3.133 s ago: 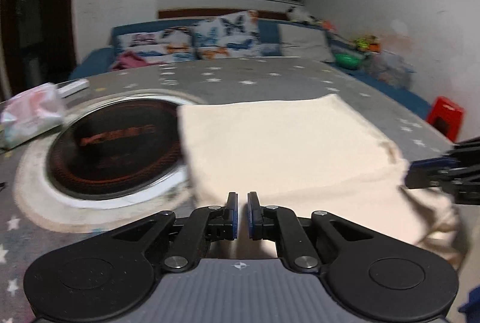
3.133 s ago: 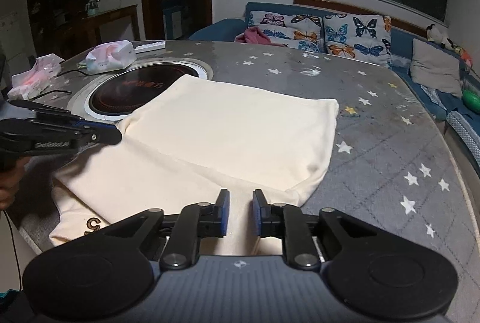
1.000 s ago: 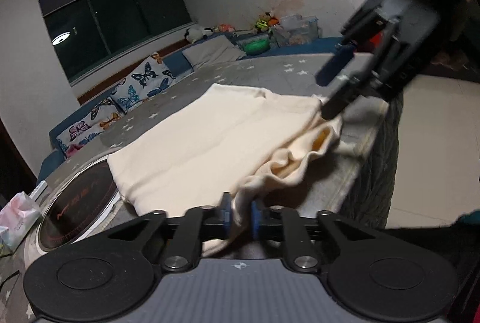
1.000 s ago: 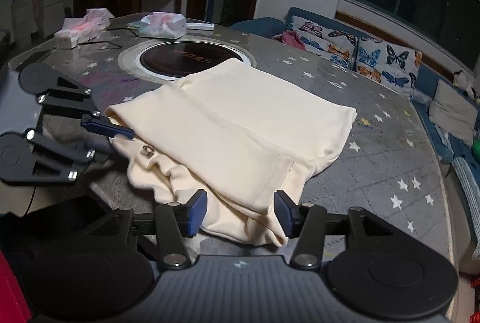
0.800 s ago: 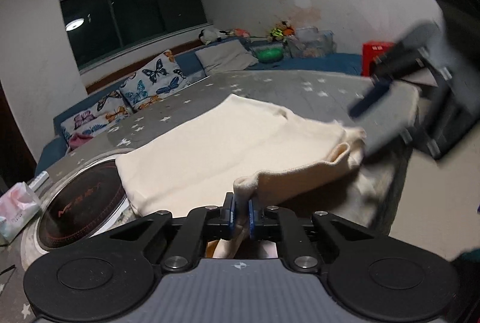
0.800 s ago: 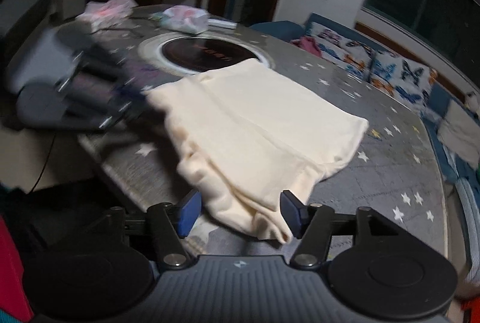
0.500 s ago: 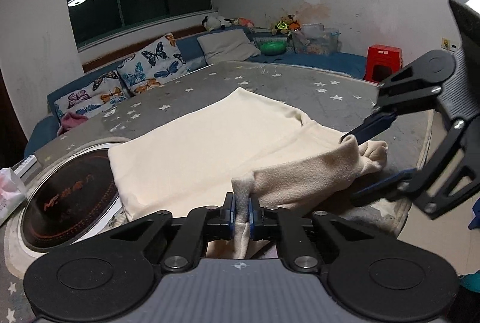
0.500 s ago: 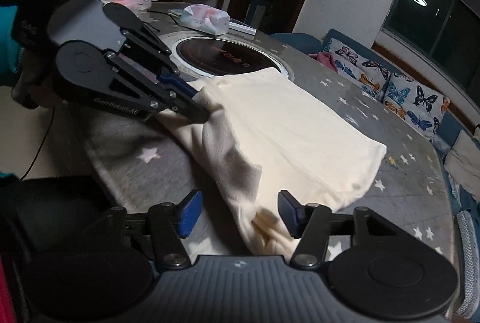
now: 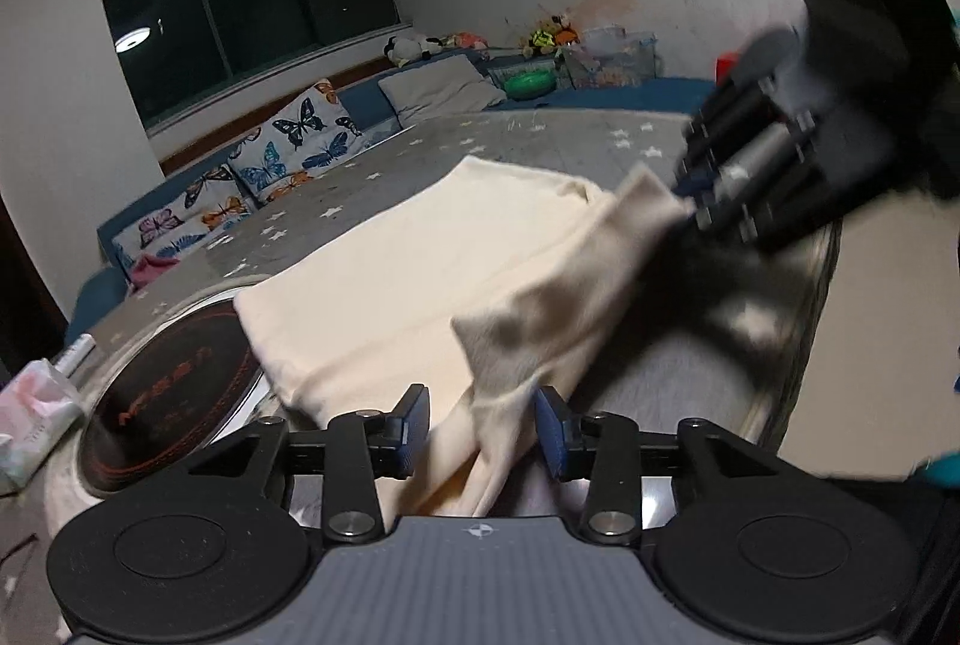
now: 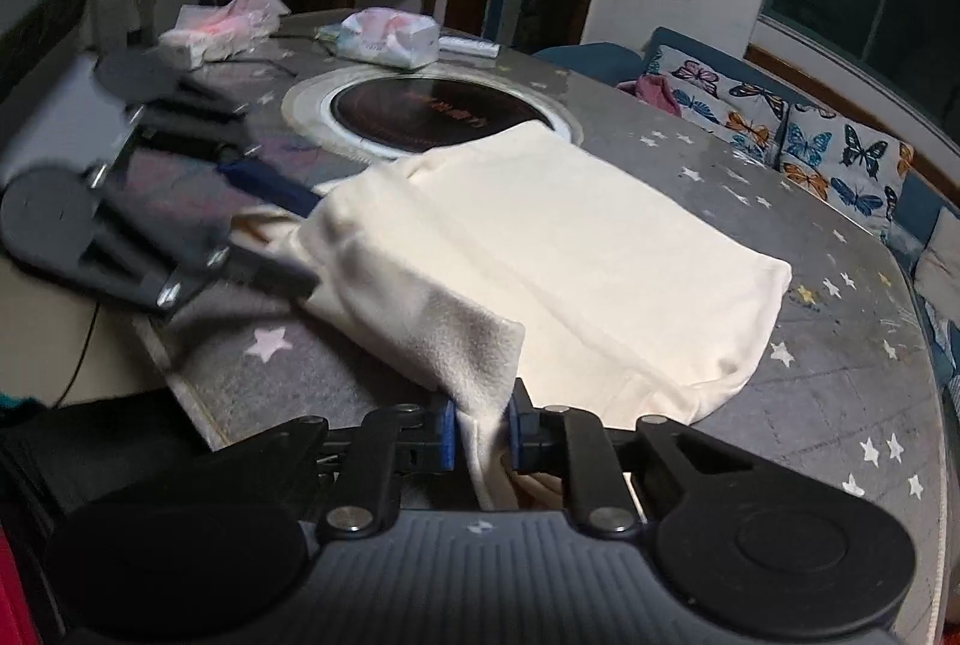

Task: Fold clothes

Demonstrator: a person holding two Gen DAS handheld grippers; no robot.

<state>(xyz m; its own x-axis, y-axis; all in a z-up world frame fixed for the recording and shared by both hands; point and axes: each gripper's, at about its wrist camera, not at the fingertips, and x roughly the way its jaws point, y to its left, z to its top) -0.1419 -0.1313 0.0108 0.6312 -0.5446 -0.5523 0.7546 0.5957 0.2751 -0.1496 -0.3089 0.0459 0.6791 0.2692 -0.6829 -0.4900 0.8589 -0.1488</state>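
A cream garment [image 9: 420, 273] lies partly folded on the grey star-patterned table [image 10: 840, 405]; it also shows in the right wrist view [image 10: 570, 237]. My left gripper [image 9: 483, 432] is open, its jaws wide apart on either side of the garment's near edge. It also shows in the right wrist view [image 10: 270, 219], at the garment's left corner. My right gripper [image 10: 480, 432] is shut on the garment's lifted near fold. It appears blurred in the left wrist view [image 9: 690, 207], holding the far corner up off the table.
A round black induction cooktop [image 10: 444, 111] is set in the table beyond the garment, and shows in the left wrist view [image 9: 162, 405]. Tissue packs [image 10: 390, 36] and a remote lie behind it. A blue sofa with butterfly cushions [image 10: 828, 147] runs along the far side.
My left gripper has opened and let go of the garment edge it was pinching. My right gripper has shut on the garment's other end and lifted it.
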